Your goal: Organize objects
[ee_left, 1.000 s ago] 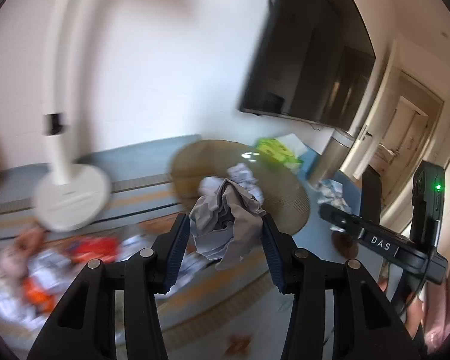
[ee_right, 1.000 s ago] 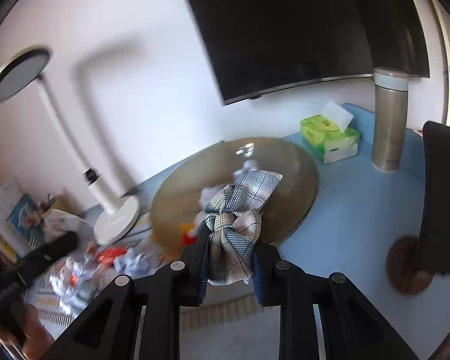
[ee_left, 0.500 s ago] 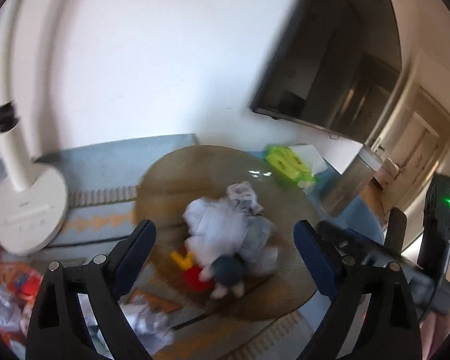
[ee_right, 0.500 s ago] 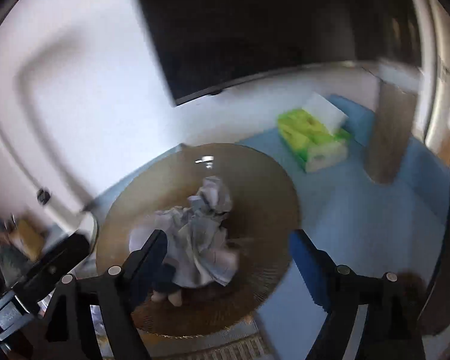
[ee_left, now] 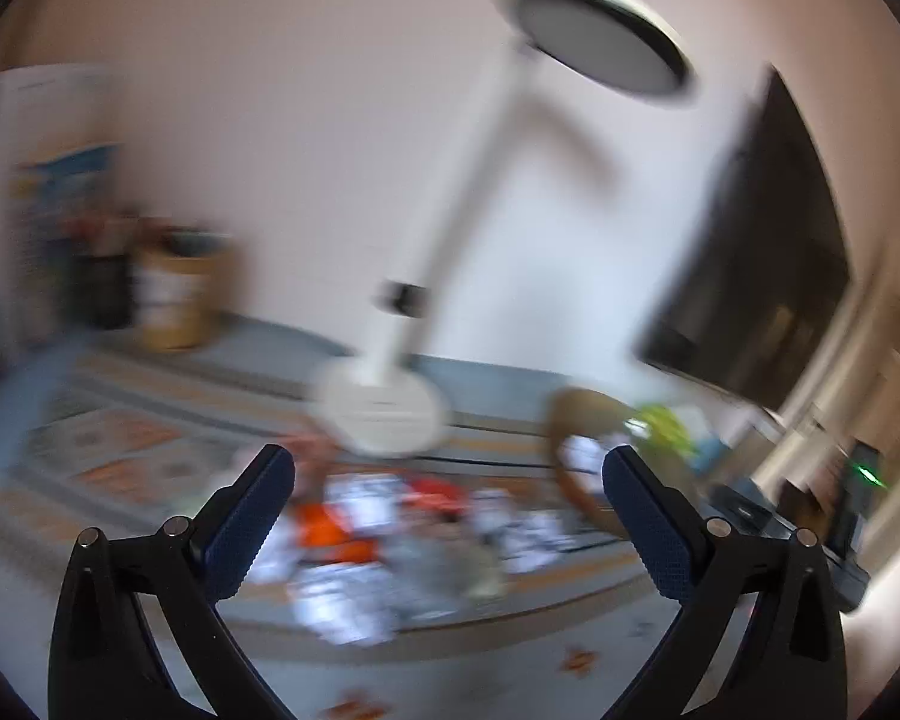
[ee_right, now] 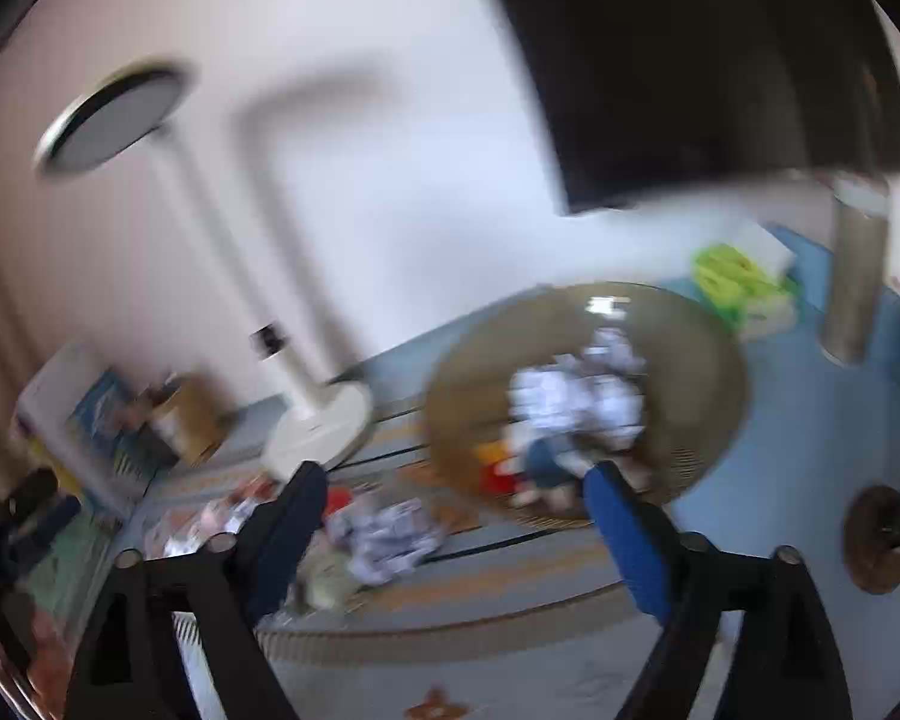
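Left wrist view: blurred.
Left gripper [ee_left: 447,483]: jaws spreading wide, nothing between them.
Pile [ee_left: 390,540]: crumpled cloths and orange bits on the mat, beyond the fingers.
Lamp [ee_left: 384,414]: white, round base behind the pile.
Basket [ee_left: 576,420]: round, tan, at right near a green tissue pack [ee_left: 660,426].

Right wrist view: blurred.
Right gripper [ee_right: 456,501]: jaws also opening, empty.
Basket [ee_right: 708,360]: holds pale cloths [ee_right: 576,396] and small toys.
Loose cloths [ee_right: 390,534]: on the mat, left of the basket.
Flask [ee_right: 855,276]: upright, far right.

No text, label or number can be read in either view; motion blur smears every printed surface beyond legibility.
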### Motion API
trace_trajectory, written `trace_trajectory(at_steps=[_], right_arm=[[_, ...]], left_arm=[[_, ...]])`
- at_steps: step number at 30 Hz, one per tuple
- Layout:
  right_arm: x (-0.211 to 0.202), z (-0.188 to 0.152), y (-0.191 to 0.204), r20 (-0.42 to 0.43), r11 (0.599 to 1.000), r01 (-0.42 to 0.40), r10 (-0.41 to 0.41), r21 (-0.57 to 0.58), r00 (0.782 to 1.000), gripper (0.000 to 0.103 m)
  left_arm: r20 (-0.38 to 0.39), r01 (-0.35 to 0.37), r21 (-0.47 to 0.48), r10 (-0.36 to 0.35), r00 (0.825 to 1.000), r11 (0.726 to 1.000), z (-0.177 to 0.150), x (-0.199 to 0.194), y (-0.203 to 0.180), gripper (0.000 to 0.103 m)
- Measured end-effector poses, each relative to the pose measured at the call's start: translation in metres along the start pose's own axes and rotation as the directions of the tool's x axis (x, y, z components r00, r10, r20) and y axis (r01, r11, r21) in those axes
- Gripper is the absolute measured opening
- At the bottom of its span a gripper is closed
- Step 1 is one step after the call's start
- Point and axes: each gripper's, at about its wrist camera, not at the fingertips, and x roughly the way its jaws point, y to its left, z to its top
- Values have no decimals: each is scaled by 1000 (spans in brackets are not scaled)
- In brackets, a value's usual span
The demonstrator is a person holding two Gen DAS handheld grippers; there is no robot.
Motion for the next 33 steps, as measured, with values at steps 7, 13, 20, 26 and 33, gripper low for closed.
trace_trajectory(at_steps=[7, 13, 20, 26, 33], right_arm=[[44, -106, 89, -18, 963, 139, -147, -230, 989, 103], [60, -129, 116, -32, 927, 111, -131, -359, 991, 103], [70, -133, 120, -77, 918, 122, -162, -376, 984, 103], [67, -129, 118, -56, 927, 132, -162, -351, 985, 103], [78, -87, 111, -249, 971, -181, 139, -154, 958, 103]], left_arm=[[-112, -275, -59, 267, 957, 960, -56, 8, 102, 102], [-141, -299, 39, 302, 943, 953, -88, 39, 106, 102], [-185, -298, 81, 308, 933, 951, -94, 44, 99, 102], [-196, -265, 111, 282, 939, 958, -94, 46, 91, 102], [-274, -53, 259, 126, 953, 964, -93, 76, 29, 102]])
